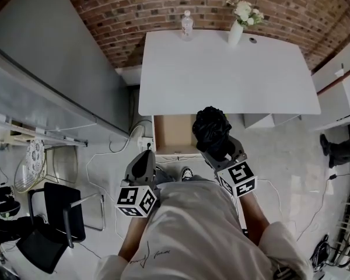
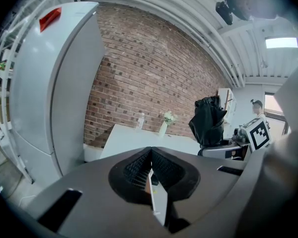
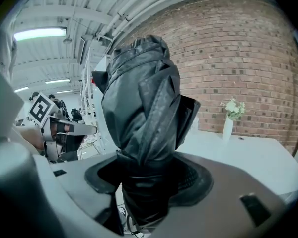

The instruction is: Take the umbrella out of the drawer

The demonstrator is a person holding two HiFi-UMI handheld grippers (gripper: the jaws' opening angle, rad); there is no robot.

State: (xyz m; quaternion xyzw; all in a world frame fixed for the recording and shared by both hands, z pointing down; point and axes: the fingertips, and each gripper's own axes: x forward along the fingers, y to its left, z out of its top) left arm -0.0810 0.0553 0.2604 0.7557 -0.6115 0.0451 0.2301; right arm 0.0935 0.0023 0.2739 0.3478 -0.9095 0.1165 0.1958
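**A:** Status on the folded black fabric umbrella (image 1: 212,130)?

**B:** I'm holding it in the right gripper (image 1: 217,150), fingers clamped wide around its lower body. It's hanging in the air over the right side of the open brown-lined drawer (image 1: 172,134), at the near edge of the white rectangular table (image 1: 221,74). It looks clear of both.

**A:** And the left gripper (image 1: 143,163)?

**B:** It's sitting just in front of the drawer, fingers together, nothing gripped that I can see.

**A:** Orientation?

**B:** Long axis is standing near upright, leaning slightly. The bunched canopy end is pointing up. The other end is hanging below the right gripper's fingers toward the floor, tip hidden.

**A:** How are you finishing the lift-out?

**B:** My call: I'm planning on raising it straight along that axis until the lower end is clearing the drawer's front wall, then drawing it back toward me. Loose fabric is flaring out sideways and could be snagging the table edge, so I'm going slow, gripping firmly, not rolling the wrist.
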